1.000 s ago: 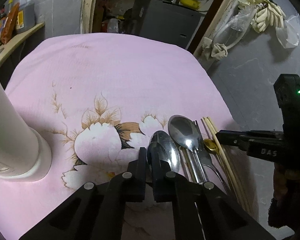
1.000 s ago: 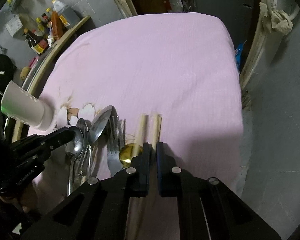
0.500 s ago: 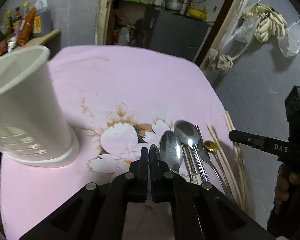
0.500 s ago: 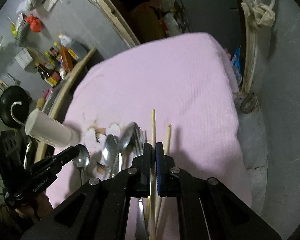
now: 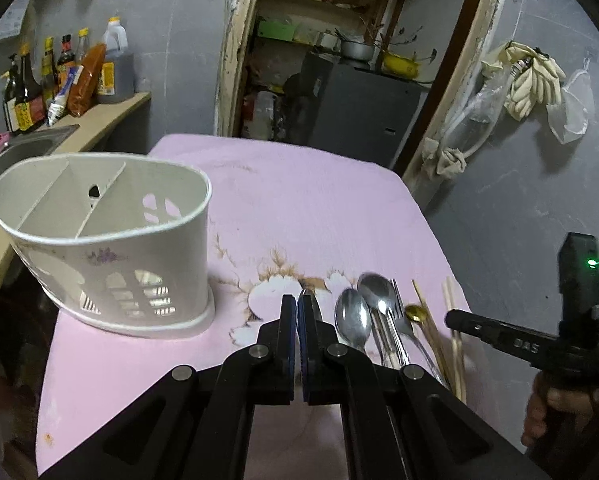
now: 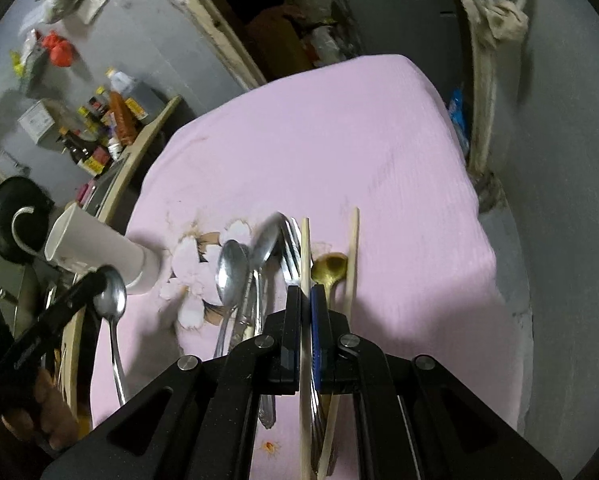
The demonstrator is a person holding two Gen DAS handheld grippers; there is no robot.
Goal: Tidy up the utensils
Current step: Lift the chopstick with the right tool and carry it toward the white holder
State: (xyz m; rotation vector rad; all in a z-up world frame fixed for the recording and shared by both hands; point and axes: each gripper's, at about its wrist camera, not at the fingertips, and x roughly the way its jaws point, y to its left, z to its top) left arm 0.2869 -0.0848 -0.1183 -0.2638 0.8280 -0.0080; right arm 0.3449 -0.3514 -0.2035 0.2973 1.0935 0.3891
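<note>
My left gripper (image 5: 296, 304) is shut on a steel spoon (image 6: 110, 294), held clear of the pink cloth (image 5: 299, 208); in the left wrist view only a sliver of it shows beside the pads. My right gripper (image 6: 306, 292) is shut on a wooden chopstick (image 6: 305, 244), raised above the pile. The second chopstick (image 6: 353, 248) lies on the cloth, next to a small gold spoon (image 6: 331, 268), a fork (image 6: 290, 244) and two steel spoons (image 6: 232, 268). A white divided utensil holder (image 5: 99, 240) stands upright to the left of the pile, with nothing in the compartments that show.
A wooden counter (image 5: 99, 120) with sauce bottles (image 5: 59, 80) and a sink runs along the left of the table. The cloth's right edge (image 5: 439, 240) drops off beside a grey wall. A doorway opens behind the table. A hand (image 5: 555, 408) holds the right gripper.
Both grippers have risen. The left lifted one spoon out of the pile and swung toward the holder, which is now fully in view. The right lifted one chopstick off the cloth.
</note>
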